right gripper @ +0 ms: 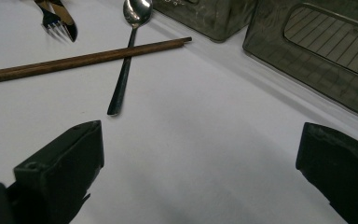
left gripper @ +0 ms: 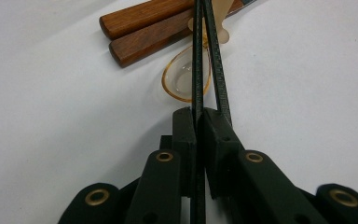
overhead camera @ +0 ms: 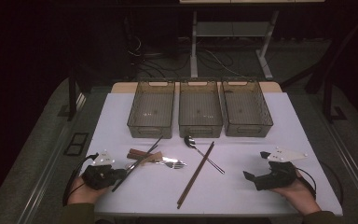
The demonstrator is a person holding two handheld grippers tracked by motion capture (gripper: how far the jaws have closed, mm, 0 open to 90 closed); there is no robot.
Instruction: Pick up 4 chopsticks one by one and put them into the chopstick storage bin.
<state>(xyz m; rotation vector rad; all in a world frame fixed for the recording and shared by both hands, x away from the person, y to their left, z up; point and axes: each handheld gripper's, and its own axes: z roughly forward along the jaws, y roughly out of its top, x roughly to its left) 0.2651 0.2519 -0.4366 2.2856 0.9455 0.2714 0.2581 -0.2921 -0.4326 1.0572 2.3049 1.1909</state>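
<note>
Now, left tongs [left gripper: 199, 116] clenched on a pair of black chopsticks [left gripper: 205, 56], gripped right at the near ends, close to the bench's [overhead camera: 261, 140] front-left corner. Could go badly: only the tips pinched, so the long shafts may swing or splay on the lift. Lying across a clear plastic spoon [left gripper: 186, 79] and just beside two wooden handles [left gripper: 144, 28], so any drag could sweep those along or knock the fork [overhead camera: 172, 163] nearby. Right tongs [overhead camera: 261, 175] released, jaws wide, resting near the front-right corner with nothing between them. Brown chopsticks [right gripper: 84, 58] crossing the metal spoon [right gripper: 126, 60] mid-bench, another tangle waiting. Three trays [overhead camera: 200, 109] along the far edge, a long carry for a loose pinch.
</note>
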